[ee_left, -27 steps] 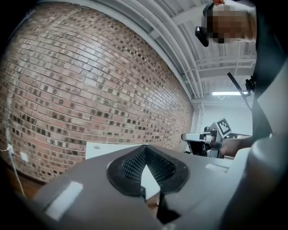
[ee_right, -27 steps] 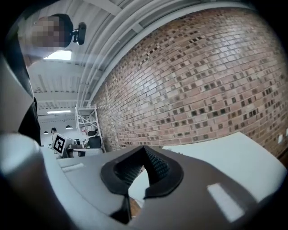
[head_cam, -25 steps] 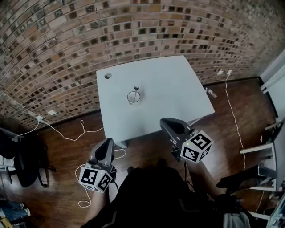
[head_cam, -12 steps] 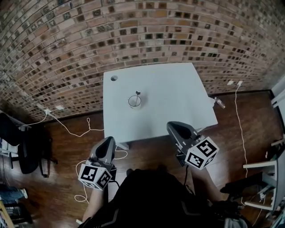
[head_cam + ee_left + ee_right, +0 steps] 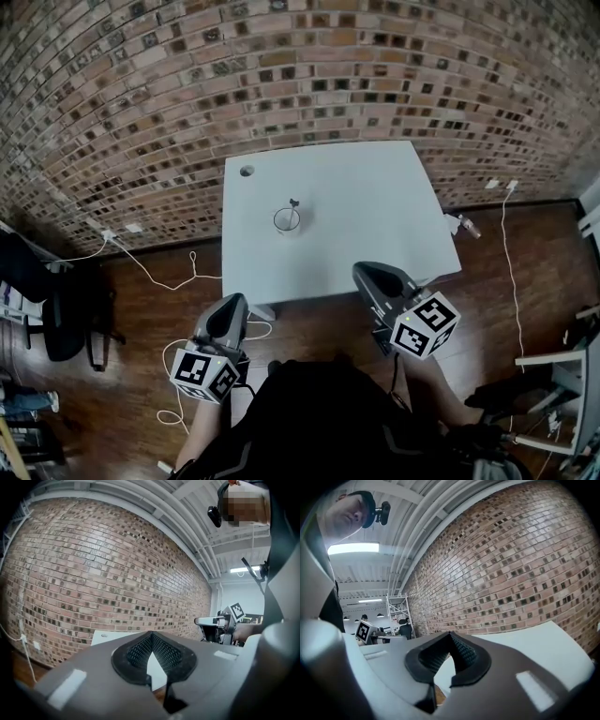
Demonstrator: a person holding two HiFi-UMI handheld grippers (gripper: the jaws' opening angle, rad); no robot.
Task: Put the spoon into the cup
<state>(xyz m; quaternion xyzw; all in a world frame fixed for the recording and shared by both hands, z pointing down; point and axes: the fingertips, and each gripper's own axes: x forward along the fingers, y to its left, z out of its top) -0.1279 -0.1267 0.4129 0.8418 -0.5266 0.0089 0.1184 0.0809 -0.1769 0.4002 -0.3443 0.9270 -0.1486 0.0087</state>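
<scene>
both tools are closed and empty, the left tool [image 5: 228, 305] and the right tool [image 5: 371, 274], well back from the desk [image 5: 375, 202]. the spoon [image 5: 293, 203] seems to stand in the cup [image 5: 287, 221] already. we think a bump to the desk could tip the cup, because the handle leans out.

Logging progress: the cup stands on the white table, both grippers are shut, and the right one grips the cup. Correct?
Not quite: the right gripper is shut on nothing; the head view shows it at the near edge of the table, far from the cup.
</scene>
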